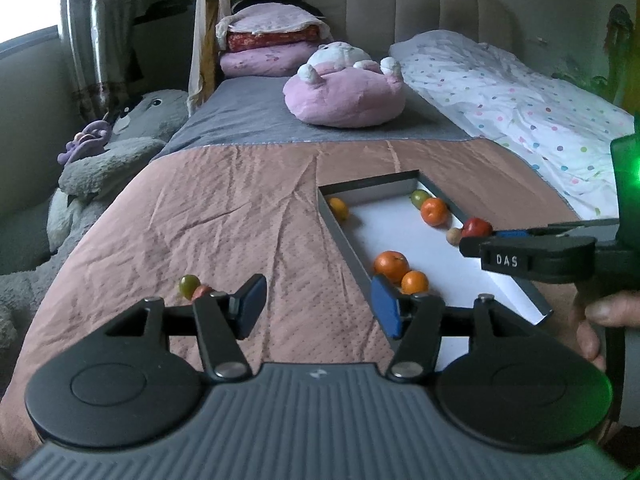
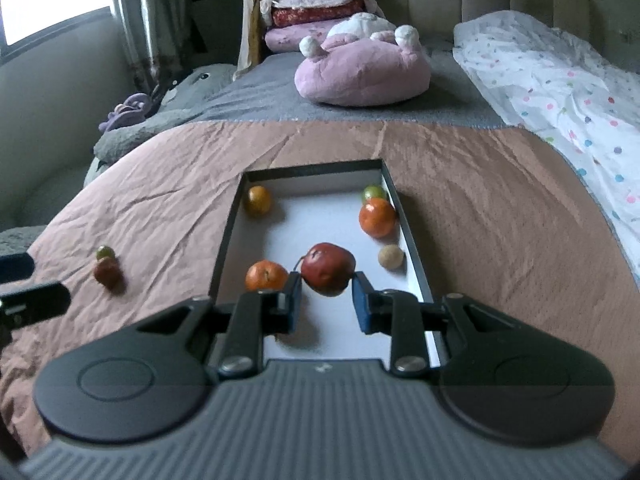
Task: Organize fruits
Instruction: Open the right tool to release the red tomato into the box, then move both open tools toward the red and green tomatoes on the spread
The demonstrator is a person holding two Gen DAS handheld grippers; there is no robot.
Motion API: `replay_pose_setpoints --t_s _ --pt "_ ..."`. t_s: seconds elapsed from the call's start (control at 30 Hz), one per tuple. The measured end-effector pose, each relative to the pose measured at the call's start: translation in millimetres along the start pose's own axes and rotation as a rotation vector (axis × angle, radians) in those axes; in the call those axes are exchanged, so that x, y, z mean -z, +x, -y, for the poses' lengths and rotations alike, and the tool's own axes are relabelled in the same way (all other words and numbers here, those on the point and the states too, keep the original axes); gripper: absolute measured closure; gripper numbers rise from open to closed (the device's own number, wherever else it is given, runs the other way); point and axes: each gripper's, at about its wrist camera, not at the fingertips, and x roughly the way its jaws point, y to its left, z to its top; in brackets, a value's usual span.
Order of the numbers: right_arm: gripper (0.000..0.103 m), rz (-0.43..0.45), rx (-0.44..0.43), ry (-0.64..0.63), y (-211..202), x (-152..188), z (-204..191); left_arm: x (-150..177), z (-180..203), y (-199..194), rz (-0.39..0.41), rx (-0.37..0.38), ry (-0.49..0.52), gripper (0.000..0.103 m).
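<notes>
A: How many fruits are in the grey-walled tray (image 2: 416,264)?

B: From the right wrist view, six inside. Three oranges: one against the far-right wall (image 2: 377,217), one at the near left (image 2: 265,275), and a yellower one in the far-left corner (image 2: 258,200). One green fruit (image 2: 373,192) sits tucked in the far-right corner, touching the orange there. One small tan round fruit (image 2: 391,257) lies beside the right wall. And one red fruit (image 2: 328,268) with a thin stem.

A: The left wrist view shows another small orange (image 1: 414,282).

B: Yes, at the near end just beside the near-left orange; in the right view it is hidden behind the gripper. That makes seven in the tray, four of them oranges.

A: Where is the red one exactly?

B: Between the blue pads of the right gripper (image 2: 326,288), above the white tray floor. The pads flank it closely, yet I cannot tell if they press it.

A: Anything outside the tray?

B: Two fruits on the pink bedspread (image 2: 500,220), left of the tray: one small green (image 2: 105,252) and one reddish (image 2: 107,273), touching.

A: And the left gripper (image 1: 318,304)?

B: Its pads stand apart with nothing between them, over the bedspread at the tray's near-left wall. A person's hand (image 1: 600,330) grips the right tool's handle.
</notes>
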Motion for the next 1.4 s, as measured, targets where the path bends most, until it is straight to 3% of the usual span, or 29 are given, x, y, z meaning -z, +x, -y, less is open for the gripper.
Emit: replay_pose_setpoints --t_s 0.3,0.4,0.73,1.4 --pt "0.072 0.03 0.02 -0.019 -6 -3 -4 9 -10 -4 -0.003 -0.005 -0.008 0.038" --pt "0.063 0.05 0.023 -0.015 -10 -3 -2 13 -16 -6 -0.001 -0.009 -0.013 0.038" --pt "0.063 0.093 0.017 -0.016 -20 -4 -8 29 -41 -16 -0.009 -0.052 -0.032 0.038" --pt "0.063 0.098 -0.157 -0.176 -32 8 -99 46 -97 -39 0.008 -0.142 -0.115 0.038"
